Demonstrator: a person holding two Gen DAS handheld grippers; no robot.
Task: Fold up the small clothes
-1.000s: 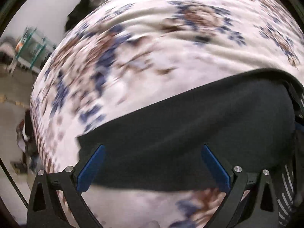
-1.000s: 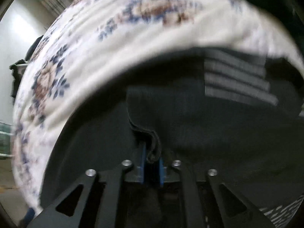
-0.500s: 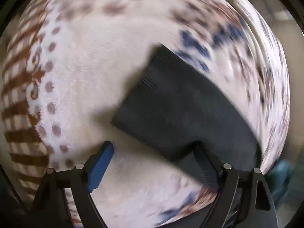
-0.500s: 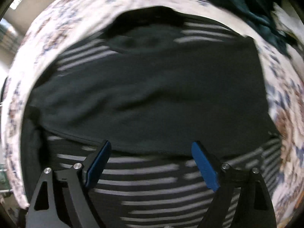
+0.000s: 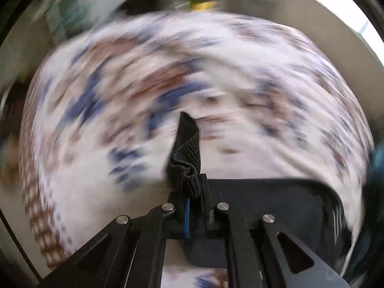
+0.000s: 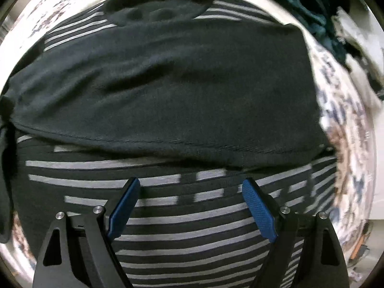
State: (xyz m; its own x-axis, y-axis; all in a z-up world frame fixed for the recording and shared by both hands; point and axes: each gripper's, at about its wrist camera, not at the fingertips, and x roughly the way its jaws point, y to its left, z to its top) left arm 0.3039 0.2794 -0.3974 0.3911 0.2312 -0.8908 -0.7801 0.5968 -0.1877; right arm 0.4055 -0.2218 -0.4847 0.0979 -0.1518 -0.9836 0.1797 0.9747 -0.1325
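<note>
Left gripper (image 5: 192, 192) clamped on a ribbed dark cloth corner; right gripper (image 6: 190, 206) spread wide above a garment.

The left gripper tilts steeply down over the blurred white floral bedsheet (image 5: 240, 76), its jaws pinched on the dark ribbed fabric (image 5: 187, 148); the right gripper points straight down, jaws wide and empty, over the black grey-striped knit garment (image 6: 168, 84), folded on the sheet near its right edge.

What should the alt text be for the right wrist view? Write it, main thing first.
The open right gripper hovers over a black garment with grey stripes, a plain black panel folded across it. Underneath lies a floral cloth.
</note>
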